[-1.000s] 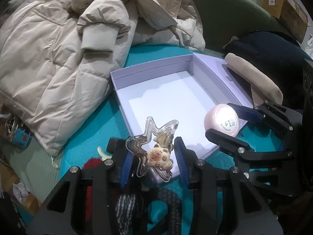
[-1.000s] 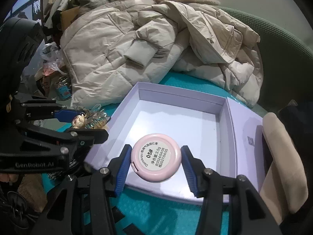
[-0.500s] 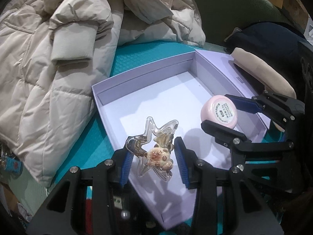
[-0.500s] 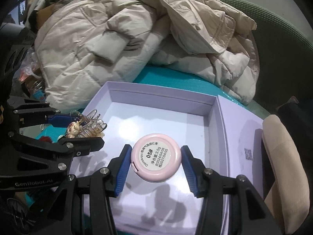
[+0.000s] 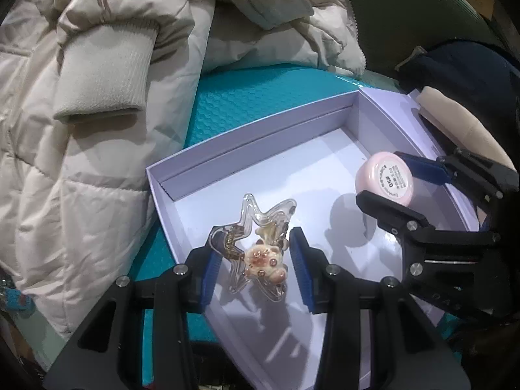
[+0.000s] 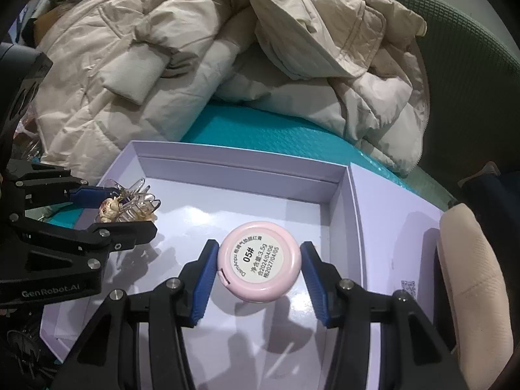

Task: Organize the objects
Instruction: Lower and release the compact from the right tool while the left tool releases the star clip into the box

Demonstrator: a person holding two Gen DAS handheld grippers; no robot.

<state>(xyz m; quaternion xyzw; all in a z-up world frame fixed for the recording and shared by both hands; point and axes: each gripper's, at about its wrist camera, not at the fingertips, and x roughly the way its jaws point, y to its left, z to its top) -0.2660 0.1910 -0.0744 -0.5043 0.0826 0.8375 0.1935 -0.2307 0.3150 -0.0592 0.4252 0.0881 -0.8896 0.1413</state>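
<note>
An open lavender box lies on a teal mat. My left gripper is shut on a clear star-shaped hair clip with a small beige figure on it, held above the box's left part; the clip also shows in the right wrist view. My right gripper is shut on a round pink compact with a white label, held above the box's floor. The compact also shows in the left wrist view.
A beige puffer jacket is piled behind and left of the box. The teal mat shows between them. A beige padded roll lies right of the box, by a dark bag and a green chair back.
Both grippers have moved forward over the box with their objects still held. The clip went from the box's near edge to above its floor; the compact moved further in.
</note>
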